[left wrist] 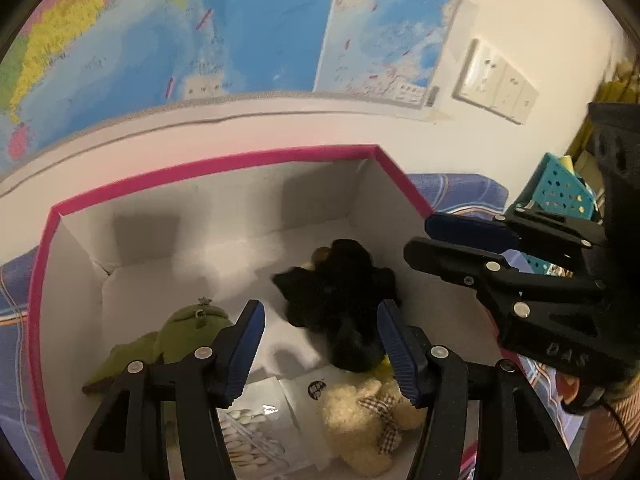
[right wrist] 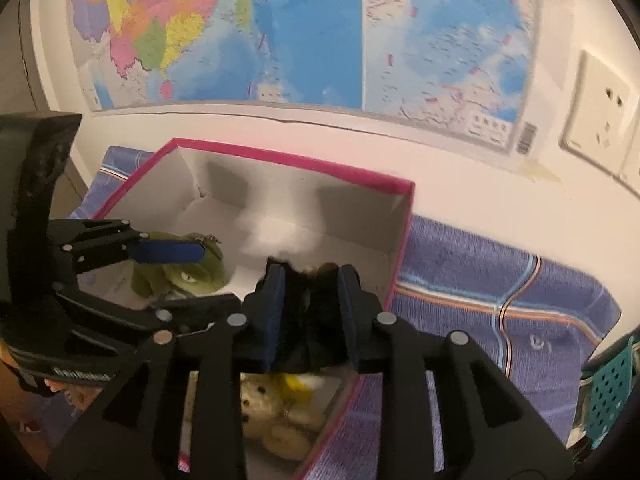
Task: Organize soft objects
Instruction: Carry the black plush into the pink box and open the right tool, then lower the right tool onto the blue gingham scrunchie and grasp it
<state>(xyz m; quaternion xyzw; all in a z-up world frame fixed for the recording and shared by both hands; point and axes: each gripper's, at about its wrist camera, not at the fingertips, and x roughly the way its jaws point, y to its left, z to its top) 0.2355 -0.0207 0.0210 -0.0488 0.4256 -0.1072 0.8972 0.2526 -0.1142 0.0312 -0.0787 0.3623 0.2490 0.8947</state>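
Note:
A black plush toy [left wrist: 336,284] lies inside the white box with a pink rim [left wrist: 200,168], towards its right wall. My left gripper [left wrist: 322,340] stands open above the box; the toy sits just beyond its blue pads, untouched. My right gripper [right wrist: 310,300] is open by a narrow gap with the black plush [right wrist: 310,320] seen through it. From the left wrist view the right gripper [left wrist: 418,240] hangs beside the toy with nothing between its tips. A green plush [left wrist: 188,332] and a cream teddy bear [left wrist: 360,420] also lie in the box.
A packet of cotton swabs [left wrist: 252,428] lies on the box floor. The box stands on a blue-purple patterned cloth [right wrist: 500,280] against a wall with a map [right wrist: 304,32] and a socket plate [right wrist: 600,112]. A teal perforated basket [left wrist: 560,188] stands to the right.

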